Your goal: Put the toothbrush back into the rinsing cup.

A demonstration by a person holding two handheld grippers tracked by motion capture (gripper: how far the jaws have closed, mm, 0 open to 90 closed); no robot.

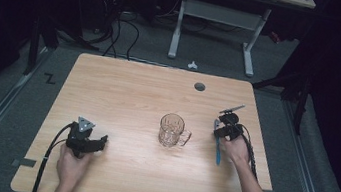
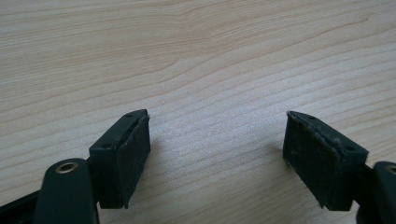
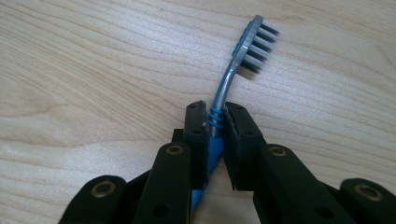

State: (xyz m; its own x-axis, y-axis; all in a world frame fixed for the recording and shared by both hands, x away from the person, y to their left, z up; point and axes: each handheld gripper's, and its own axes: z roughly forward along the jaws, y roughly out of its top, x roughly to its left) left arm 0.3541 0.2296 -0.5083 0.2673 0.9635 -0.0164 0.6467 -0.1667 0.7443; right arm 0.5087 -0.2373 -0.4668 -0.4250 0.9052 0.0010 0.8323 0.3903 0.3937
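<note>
On the pale wooden table (image 1: 134, 91) nothing I can see carries a brand, a label or any readable writing; the tongs and the things near them are all plain.

Over at the table's right side, the right gripper (image 3: 215, 122) has its jaws pressed together on a toothbrush (image 3: 233, 65), pinching it at the blue ribbed part of the neck. In the right gripper view the grey neck curves up and away from the jaws, with the bristled head out in front, just above the wood, bristles facing to the right of that view. The blue handle runs back down between the jaws. From the high view the right gripper (image 1: 222, 128) sits near the table's right edge, and the blue handle of the toothbrush (image 1: 217, 150) trails back toward the person beside the right hand (image 1: 236, 150).

A clear glass mug (image 1: 172, 130) stands upright near the middle of the table, handle turned toward the right gripper, a little apart from it.

Far to the left, the left gripper (image 1: 100, 142) rests low over bare wood in the left hand (image 1: 72, 163), its jaws spread wide with nothing between them, well apart from the mug.

A small round hole (image 1: 199, 86) shows near the table's far edge.
</note>
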